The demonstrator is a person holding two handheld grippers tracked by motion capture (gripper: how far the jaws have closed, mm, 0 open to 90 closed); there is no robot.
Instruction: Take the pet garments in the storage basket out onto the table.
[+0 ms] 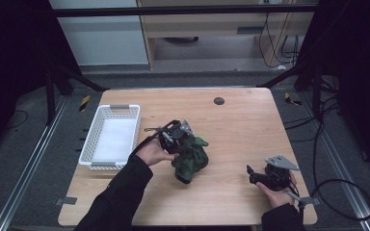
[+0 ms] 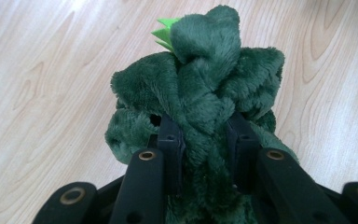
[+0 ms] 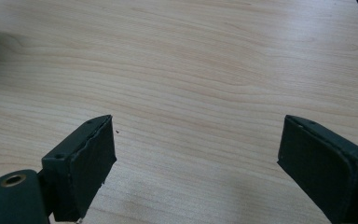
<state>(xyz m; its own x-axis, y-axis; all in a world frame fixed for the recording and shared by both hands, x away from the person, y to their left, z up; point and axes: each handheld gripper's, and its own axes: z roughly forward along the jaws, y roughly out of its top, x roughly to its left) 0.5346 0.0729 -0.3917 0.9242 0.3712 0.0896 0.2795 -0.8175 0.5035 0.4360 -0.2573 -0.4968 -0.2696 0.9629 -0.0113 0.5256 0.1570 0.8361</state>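
Observation:
A dark green plush toy point(image 1: 191, 157) with small light green spikes lies near the middle of the wooden table point(image 1: 241, 130). My left gripper point(image 1: 178, 139) is at its upper left side. In the left gripper view the jaws are shut on a fold of the plush toy point(image 2: 200, 88), and the fur bulges up between and around them. My right gripper point(image 1: 251, 172) rests low over the table's front right part, well apart from the toy. In the right gripper view my right gripper point(image 3: 196, 161) stands wide open over bare wood.
A white slotted basket point(image 1: 101, 126) with a white liner stands at the table's left edge. A small dark round disc point(image 1: 218, 100) sits near the far edge. Black cables trail on the floor to the right of the table.

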